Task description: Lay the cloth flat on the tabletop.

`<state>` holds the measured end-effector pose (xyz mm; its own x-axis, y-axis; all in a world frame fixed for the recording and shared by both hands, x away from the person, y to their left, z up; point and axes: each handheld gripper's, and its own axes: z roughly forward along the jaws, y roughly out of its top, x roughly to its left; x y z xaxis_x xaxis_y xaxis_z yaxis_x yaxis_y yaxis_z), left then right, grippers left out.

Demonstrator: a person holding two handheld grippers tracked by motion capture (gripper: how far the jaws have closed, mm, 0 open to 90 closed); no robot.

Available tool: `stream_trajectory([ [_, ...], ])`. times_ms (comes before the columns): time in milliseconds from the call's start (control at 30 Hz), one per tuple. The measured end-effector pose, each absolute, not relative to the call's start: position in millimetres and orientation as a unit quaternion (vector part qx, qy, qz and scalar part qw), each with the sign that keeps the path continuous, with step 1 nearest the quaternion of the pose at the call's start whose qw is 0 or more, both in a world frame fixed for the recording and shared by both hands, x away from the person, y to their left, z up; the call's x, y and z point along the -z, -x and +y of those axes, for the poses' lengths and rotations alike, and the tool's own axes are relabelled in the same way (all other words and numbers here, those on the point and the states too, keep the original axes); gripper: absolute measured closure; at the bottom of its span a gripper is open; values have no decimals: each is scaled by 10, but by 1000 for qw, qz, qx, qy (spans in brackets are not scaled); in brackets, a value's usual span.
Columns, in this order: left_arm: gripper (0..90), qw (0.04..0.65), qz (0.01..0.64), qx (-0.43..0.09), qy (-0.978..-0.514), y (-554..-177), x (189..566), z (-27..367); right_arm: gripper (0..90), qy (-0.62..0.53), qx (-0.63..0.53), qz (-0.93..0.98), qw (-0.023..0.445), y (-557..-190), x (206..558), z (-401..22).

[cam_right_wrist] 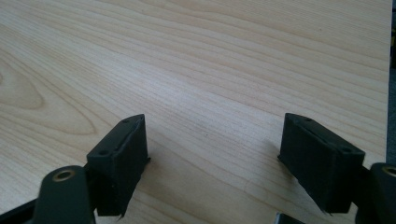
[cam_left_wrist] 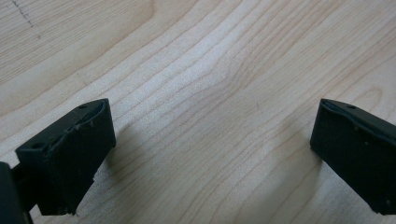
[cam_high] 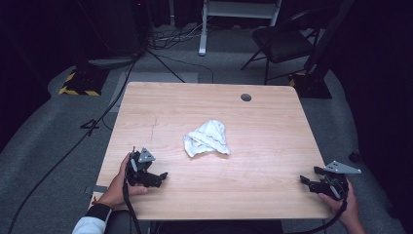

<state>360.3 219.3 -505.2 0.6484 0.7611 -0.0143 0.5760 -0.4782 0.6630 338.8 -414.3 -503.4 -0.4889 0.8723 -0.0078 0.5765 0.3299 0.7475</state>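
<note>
A crumpled white cloth lies near the middle of the light wooden table. My left gripper rests on the table near its front left, held by a hand, well to the left of and nearer than the cloth. In the left gripper view its jaws stand wide apart over bare wood, left gripper open and empty. My right gripper sits at the front right edge, far from the cloth. Its jaws also stand wide apart with only wood between them, right gripper open.
A round cable hole is in the table's far right part. Beyond the table stand a black chair, a white frame leg and cables on the grey floor. The table's right edge runs close beside the right gripper.
</note>
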Motion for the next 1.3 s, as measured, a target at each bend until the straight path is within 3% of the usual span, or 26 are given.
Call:
stream_trajectory([
  [433,4,329,368,-131,-859,-3625,5050,2174,257,-436,-347,805,202,-3433,5008,-4105],
  [600,4,330,361,-128,-863,-3660,5049,2085,337,-406,-355,816,207,-3533,4967,-3972],
  [767,4,332,348,-123,-868,-3747,5049,2011,413,-360,-350,838,213,-3693,4786,-3665],
  [967,4,331,350,-126,-867,-3888,5048,1855,416,-328,-357,850,206,-3882,4629,-3286],
  [1300,4,333,332,-118,-875,-4107,5044,1455,424,-241,-380,875,179,-4092,4527,-2212],
])
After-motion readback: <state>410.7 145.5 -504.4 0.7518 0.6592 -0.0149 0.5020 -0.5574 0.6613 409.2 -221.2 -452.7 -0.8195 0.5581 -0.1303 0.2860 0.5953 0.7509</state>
